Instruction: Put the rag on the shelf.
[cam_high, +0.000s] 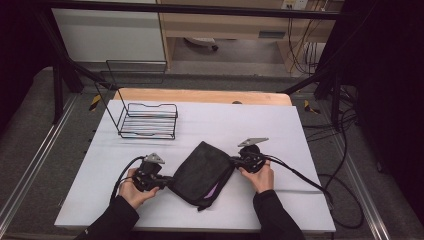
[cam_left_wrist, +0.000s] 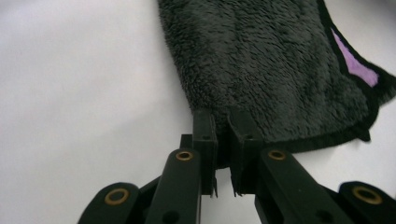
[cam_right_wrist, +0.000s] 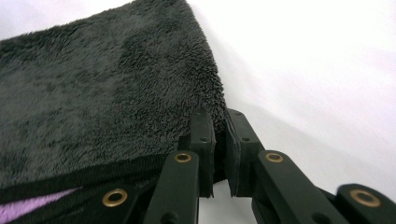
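Note:
A dark grey fleecy cloth (cam_high: 202, 172) with a black hem and a purple inner layer (cam_high: 215, 189) lies folded on the white table top (cam_high: 225, 125). My left gripper (cam_high: 168, 181) is at the cloth's left corner, held in a hand. In the left gripper view its jaws (cam_left_wrist: 222, 116) are shut on the cloth's (cam_left_wrist: 261, 70) edge, with the purple patch (cam_left_wrist: 357, 70) off to the right. My right gripper (cam_high: 234, 161) is at the cloth's right corner. In the right gripper view its jaws (cam_right_wrist: 219, 116) pinch the corner of the cloth (cam_right_wrist: 102, 102).
A black wire rack (cam_high: 148, 120) stands on the table at the back left. Cables (cam_high: 300, 175) trail from the right gripper across the table to the right edge. A wooden board (cam_high: 200, 96) lies along the table's far edge.

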